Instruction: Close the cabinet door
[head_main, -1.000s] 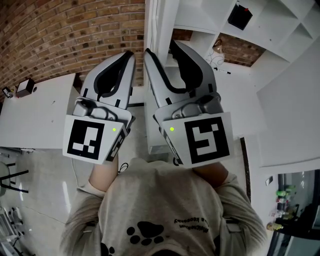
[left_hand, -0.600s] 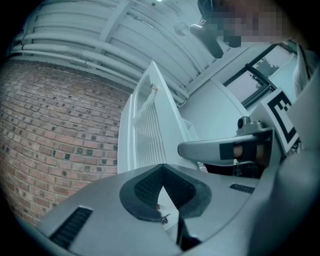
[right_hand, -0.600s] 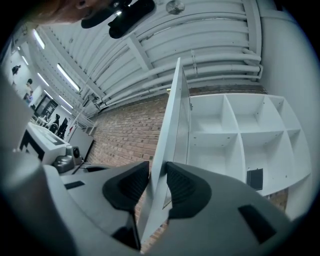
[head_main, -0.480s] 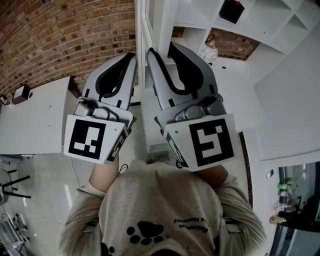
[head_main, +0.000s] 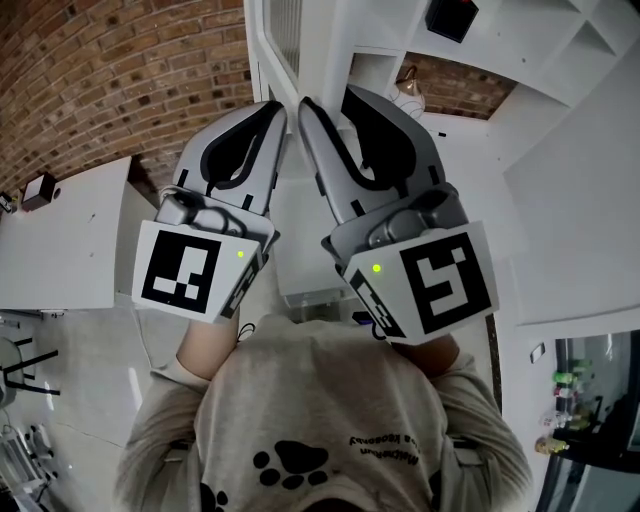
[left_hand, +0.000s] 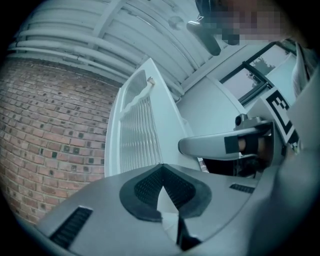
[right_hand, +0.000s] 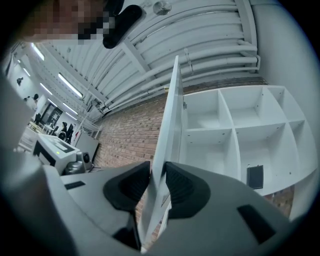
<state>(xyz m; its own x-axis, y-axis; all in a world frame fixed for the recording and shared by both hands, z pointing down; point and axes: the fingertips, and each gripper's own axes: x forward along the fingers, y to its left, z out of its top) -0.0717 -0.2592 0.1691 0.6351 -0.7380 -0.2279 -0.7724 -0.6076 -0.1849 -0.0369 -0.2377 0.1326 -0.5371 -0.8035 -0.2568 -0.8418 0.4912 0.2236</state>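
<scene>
The white cabinet door (head_main: 262, 50) with a ribbed glass pane stands open, edge-on ahead of me. In the right gripper view its edge (right_hand: 167, 125) runs straight between the pads of my right gripper (right_hand: 157, 172). The jaws are closing and the pads press on both faces. My right gripper (head_main: 330, 100) reaches to the door in the head view. Beside it on the left, my left gripper (head_main: 268, 110) is shut with nothing held. Its pads (left_hand: 161, 165) meet in front of the door's outer face (left_hand: 140, 135).
Open white cabinet shelves (right_hand: 235, 130) lie right of the door, with a black box (right_hand: 255, 176) in one compartment. A brick wall (head_main: 120, 70) stands at left behind a white table (head_main: 60, 240). A white counter (head_main: 580, 230) runs at right.
Both grippers have moved forward toward the cabinet. The right jaws have narrowed onto the door edge, and the door has shifted left in the head view.
</scene>
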